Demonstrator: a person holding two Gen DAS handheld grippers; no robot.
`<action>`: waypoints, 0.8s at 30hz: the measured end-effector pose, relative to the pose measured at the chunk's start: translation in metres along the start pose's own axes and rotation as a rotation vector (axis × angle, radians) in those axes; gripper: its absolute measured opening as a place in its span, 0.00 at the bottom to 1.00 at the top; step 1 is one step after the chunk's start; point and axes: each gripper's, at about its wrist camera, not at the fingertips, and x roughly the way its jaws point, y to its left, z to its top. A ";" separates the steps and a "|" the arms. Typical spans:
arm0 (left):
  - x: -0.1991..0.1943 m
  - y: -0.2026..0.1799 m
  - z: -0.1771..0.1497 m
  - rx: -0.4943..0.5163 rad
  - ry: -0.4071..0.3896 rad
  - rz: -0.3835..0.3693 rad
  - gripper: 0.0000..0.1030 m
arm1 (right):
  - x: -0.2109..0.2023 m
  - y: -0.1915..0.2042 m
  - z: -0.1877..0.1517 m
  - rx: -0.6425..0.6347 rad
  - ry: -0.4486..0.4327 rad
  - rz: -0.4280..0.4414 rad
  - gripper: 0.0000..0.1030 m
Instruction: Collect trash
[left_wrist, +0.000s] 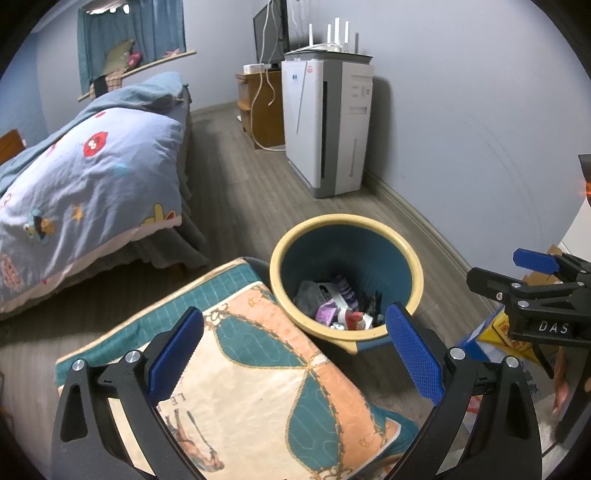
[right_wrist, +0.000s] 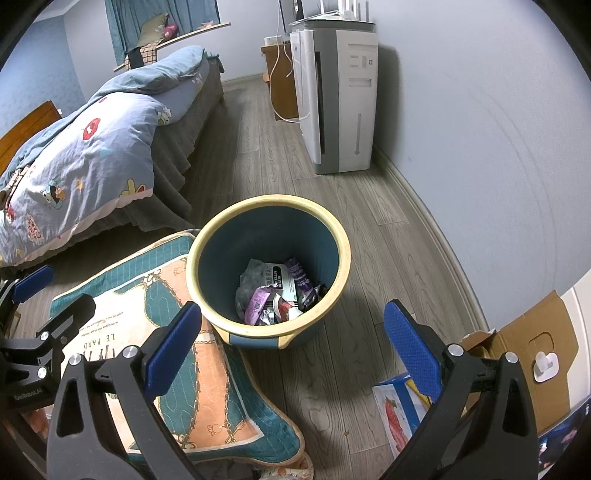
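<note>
Bin (right_wrist: 268, 266) stands upright on the wood floor (right_wrist: 354, 240), yellow rim, blue wall. Trash (right_wrist: 275, 291), wrappers and crumpled packets, lies at the bottom of the bin. Left gripper (left_wrist: 295, 354): fingers spread wide, nothing between them, above the patterned cushion (left_wrist: 240, 369) that touches the bin. Right gripper (right_wrist: 291, 350): fingers spread wide, empty, near the bin. Air purifier (right_wrist: 338, 99) stands well beyond the bin, against the wall.

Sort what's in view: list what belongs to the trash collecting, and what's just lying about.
Job: trash bin; wrappers inside it; left gripper; right gripper, both with jaws open and empty.

Lying about: patterned cushion; bed; air purifier; cardboard box.
</note>
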 end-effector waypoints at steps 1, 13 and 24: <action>0.000 0.000 0.000 -0.001 0.002 0.000 0.95 | 0.000 0.000 0.000 0.000 0.000 0.000 0.94; 0.000 -0.001 0.000 -0.001 0.001 0.001 0.95 | 0.000 -0.001 0.001 0.000 0.001 0.001 0.94; 0.000 -0.002 0.000 0.003 0.001 0.003 0.95 | 0.000 -0.001 0.001 0.001 0.002 0.002 0.94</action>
